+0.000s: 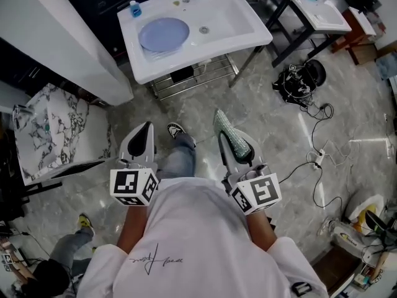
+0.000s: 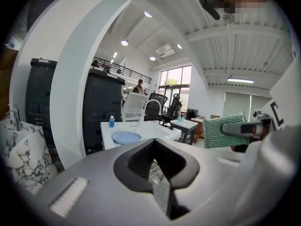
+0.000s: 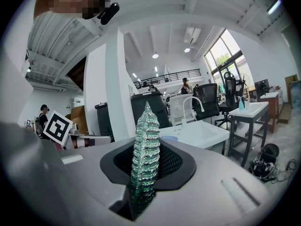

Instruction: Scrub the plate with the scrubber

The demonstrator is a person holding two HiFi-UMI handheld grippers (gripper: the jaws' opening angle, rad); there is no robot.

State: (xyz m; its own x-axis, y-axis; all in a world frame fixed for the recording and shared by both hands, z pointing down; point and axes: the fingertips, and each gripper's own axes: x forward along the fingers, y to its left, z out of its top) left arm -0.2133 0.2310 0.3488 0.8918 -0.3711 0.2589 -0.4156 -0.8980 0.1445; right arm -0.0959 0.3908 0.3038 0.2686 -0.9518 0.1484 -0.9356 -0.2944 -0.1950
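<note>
Now, scrubber (image 3: 143,159) clamped between right fingers (image 3: 211,182); left fingers (image 2: 94,182) together, plate (image 1: 163,34) well apart.

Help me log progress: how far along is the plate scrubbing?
Done: right gripper shut on the green scrubber. In hand: nothing more; left gripper shut, empty. Left: all scrubbing; the blue plate lies on the white sink, away from both grippers.

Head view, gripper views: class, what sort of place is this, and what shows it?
Probably an open-plan office or workshop, not a kitchen: a freestanding sink on a metal frame, office chairs, cables loose on the floor.
</note>
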